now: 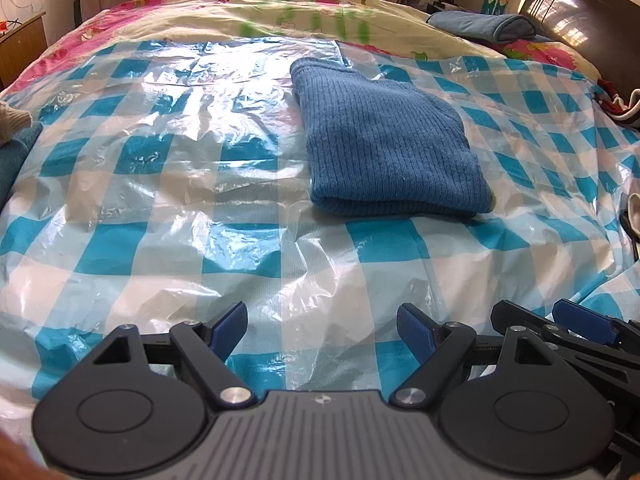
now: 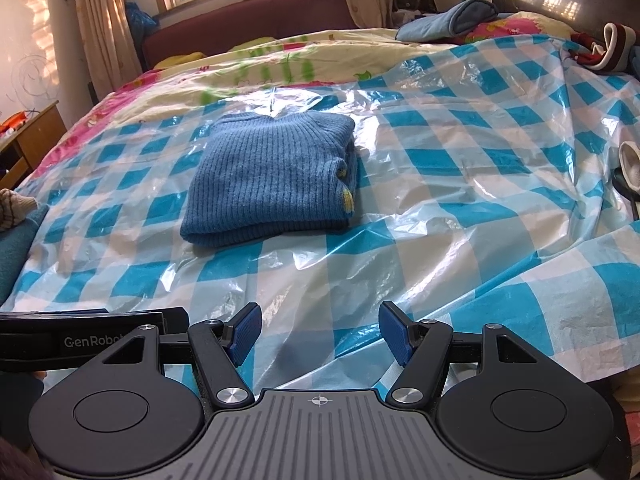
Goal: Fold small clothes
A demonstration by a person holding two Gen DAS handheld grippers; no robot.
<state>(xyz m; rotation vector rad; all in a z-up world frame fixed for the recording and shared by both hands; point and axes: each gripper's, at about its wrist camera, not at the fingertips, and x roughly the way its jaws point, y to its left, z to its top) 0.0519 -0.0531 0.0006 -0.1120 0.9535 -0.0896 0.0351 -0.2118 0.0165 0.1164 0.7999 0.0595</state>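
The folded blue ribbed knit sweater (image 2: 268, 184) lies at eleven o'clock on the crinkly blue-checked plastic sheet (image 2: 460, 216). Both the left gripper (image 1: 322, 332) and right gripper (image 2: 320, 334) gape wide, empty. Soft, floppy knit; I'd pinch the thick near fold.

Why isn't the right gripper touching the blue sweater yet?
Apart. In the right wrist view, checkered plastic sheet shows between the open right gripper and the folded blue sweater.

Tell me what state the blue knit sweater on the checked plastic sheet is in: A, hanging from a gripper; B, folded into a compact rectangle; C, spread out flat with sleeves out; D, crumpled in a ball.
B: the blue knit sweater lies folded in a neat stack on the checked plastic sheet, and neither open gripper touches it.
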